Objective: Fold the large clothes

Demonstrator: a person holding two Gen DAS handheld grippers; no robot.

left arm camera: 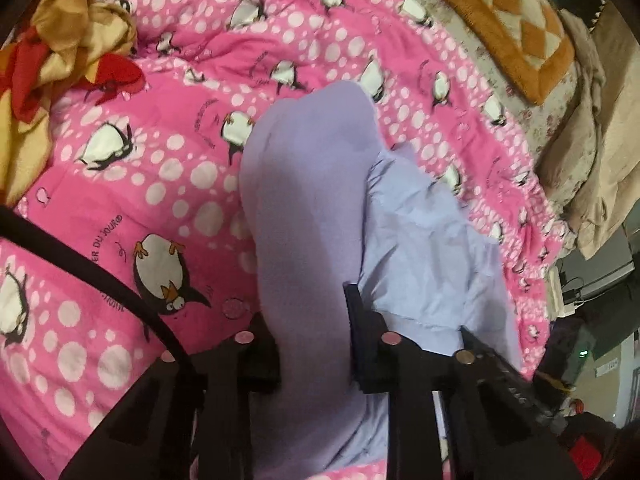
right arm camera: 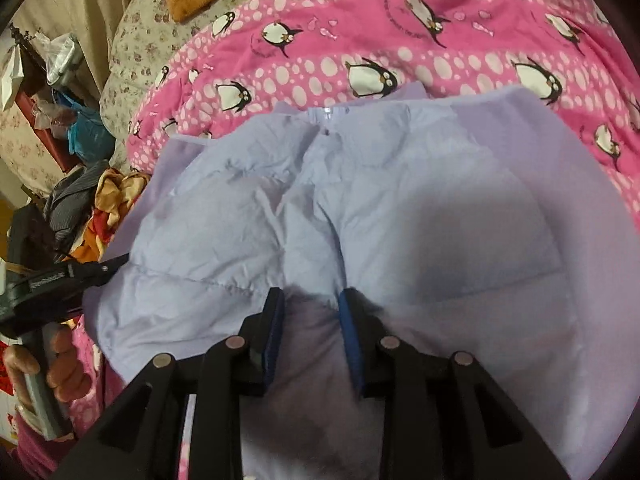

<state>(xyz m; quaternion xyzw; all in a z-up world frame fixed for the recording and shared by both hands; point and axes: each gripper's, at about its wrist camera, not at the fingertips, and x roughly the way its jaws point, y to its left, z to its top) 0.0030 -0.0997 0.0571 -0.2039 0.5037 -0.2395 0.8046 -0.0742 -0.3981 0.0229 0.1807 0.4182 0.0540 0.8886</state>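
Item 1. Left gripper (left arm camera: 312,340): black plastic linkage with round metal pivot pins and flat, dark, ribbed pads. It is clamped together on a thick roll of the garment, which rises from between the pads toward 12 o'clock in the left wrist view.

Item 2. Right gripper (right arm camera: 312,316): same build, with blue-faced pads. It is closed on a bunched, shadowed ridge of the garment at 6 o'clock in the right wrist view.

Item 3. Garment (right arm camera: 400,200): large, pale lavender and lightly padded, with a thin crinkled shell and stitched panel seams. A zip (right arm camera: 328,114) with a small pull sits at its 12 o'clock edge. A smoother, matte lavender layer lies to 3 o'clock. The garment is spread across the middle of the bed on top of the quilt.

Item 4. Quilt (left arm camera: 120,200): hot pink and puffy, printed with white dots and black-and-white penguins. It surrounds the garment from 9 to 2 o'clock in the left wrist view.

Item 5. Fleece cloth (left arm camera: 60,40): tan and red, crumpled, at 10 o'clock.

Item 6. Plush blanket (left arm camera: 500,20): orange and cream diamond check, at 1 o'clock, lying on a floral sheet (right arm camera: 136,40).

Item 7. Left hand (right arm camera: 60,364): wrapped around a grey handle at 8 o'clock in the right wrist view.

Item 8. Black cable (left arm camera: 100,272): curved, at 8 o'clock.
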